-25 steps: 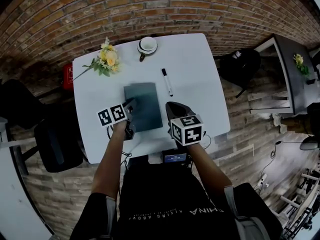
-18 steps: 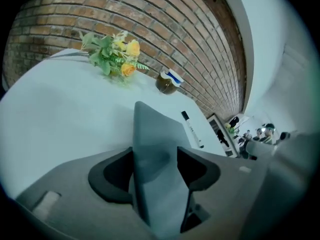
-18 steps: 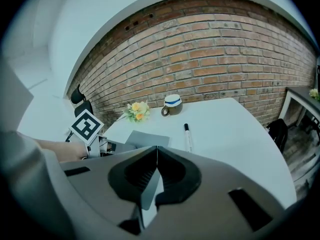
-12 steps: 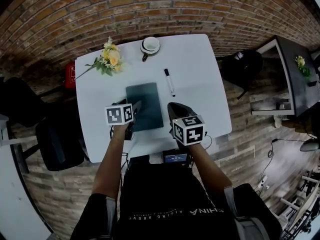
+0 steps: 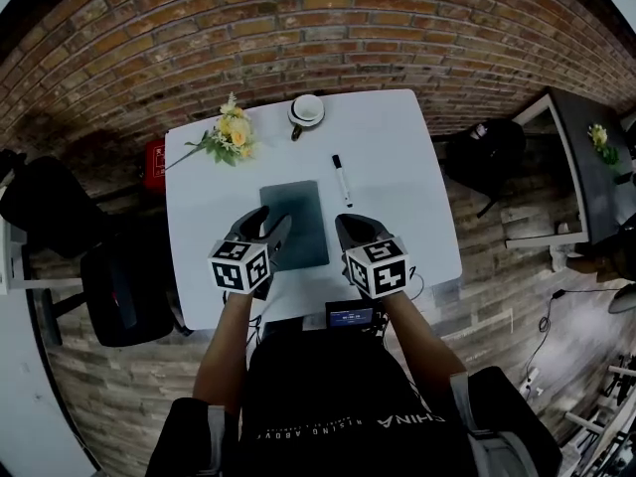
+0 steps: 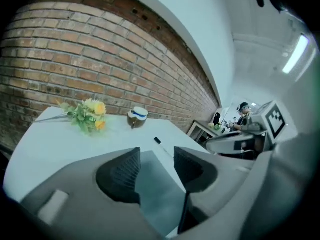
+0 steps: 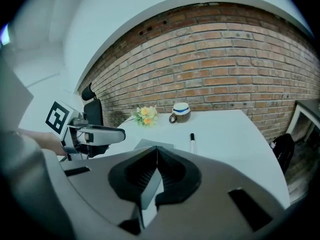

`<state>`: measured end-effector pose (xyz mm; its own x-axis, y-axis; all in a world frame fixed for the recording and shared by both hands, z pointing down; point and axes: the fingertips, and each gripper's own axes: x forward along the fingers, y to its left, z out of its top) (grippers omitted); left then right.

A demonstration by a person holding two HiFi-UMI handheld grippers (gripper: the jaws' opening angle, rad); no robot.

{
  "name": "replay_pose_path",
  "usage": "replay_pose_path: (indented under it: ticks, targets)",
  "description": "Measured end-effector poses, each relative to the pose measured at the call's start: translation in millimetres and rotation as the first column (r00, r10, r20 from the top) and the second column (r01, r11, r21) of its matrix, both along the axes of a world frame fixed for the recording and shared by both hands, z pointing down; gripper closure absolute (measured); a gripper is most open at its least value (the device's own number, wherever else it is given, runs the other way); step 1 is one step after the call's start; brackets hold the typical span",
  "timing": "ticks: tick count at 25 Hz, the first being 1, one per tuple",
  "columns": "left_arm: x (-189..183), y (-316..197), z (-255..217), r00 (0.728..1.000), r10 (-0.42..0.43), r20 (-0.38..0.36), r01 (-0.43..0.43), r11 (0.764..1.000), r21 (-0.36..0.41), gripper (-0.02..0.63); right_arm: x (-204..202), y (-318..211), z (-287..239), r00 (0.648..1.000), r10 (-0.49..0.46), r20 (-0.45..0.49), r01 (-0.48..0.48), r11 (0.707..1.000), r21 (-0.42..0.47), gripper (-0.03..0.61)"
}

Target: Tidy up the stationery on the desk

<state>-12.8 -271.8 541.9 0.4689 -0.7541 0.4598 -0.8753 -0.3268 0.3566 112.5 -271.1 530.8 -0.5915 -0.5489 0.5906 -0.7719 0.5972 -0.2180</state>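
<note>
A dark grey notebook (image 5: 294, 223) lies flat in the middle of the white desk (image 5: 397, 147). A black-capped marker (image 5: 342, 180) lies to its right, further back. My left gripper (image 5: 273, 223) hangs over the notebook's near left edge. Its jaws stand apart with nothing between them, after closing a little from wider; the notebook (image 6: 155, 189) shows below the gap of the left gripper (image 6: 156, 156). My right gripper (image 5: 346, 225) hovers at the notebook's near right edge. The right gripper (image 7: 156, 151) is shut and holds nothing, with the marker (image 7: 192, 140) ahead of it.
A cup (image 5: 306, 110) and a bunch of yellow flowers (image 5: 231, 137) sit along the desk's far side. A small device with a screen (image 5: 348, 315) is at the near edge. A black chair (image 5: 119, 286) stands to the left, a dark bag (image 5: 482, 142) to the right.
The left gripper has let go of the notebook's left edge, risen and rolled, and its jaws now stand apart. The right gripper has stayed put.
</note>
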Motion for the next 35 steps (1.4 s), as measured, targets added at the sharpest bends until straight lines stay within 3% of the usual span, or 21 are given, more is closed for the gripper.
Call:
replay_pose_path:
  ticks: [4, 7, 19, 26, 35]
  targets:
    - [4, 7, -25, 0.999, -0.024, 0.032, 0.021, 0.996, 0.092, 0.53, -4, 4, -11, 0.999, -0.053, 0.008, 0.053, 0.998, 0.037, 0.568]
    - [6, 15, -35, 0.999, -0.036, 0.026, 0.033, 0.992, 0.119, 0.593, -7, 8, -17, 0.996, -0.084, 0.013, 0.083, 0.995, 0.056, 0.568]
    - [11, 16, -39, 1.0, -0.023, 0.004, 0.022, 0.994, 0.109, 0.601, -4, 7, -9, 0.997, -0.083, 0.003, 0.083, 0.996, 0.039, 0.568]
    - [16, 7, -25, 1.0, 0.003, 0.005, -0.003, 0.997, 0.076, 0.601, 13, -23, 18, 0.993, -0.031, -0.117, 0.036, 0.999, 0.035, 0.565]
    - [16, 6, 2, 0.999, 0.03, 0.034, -0.03, 0.999, 0.014, 0.601, 29, -70, 79, 0.969, 0.015, -0.245, -0.024, 0.999, -0.033, 0.495]
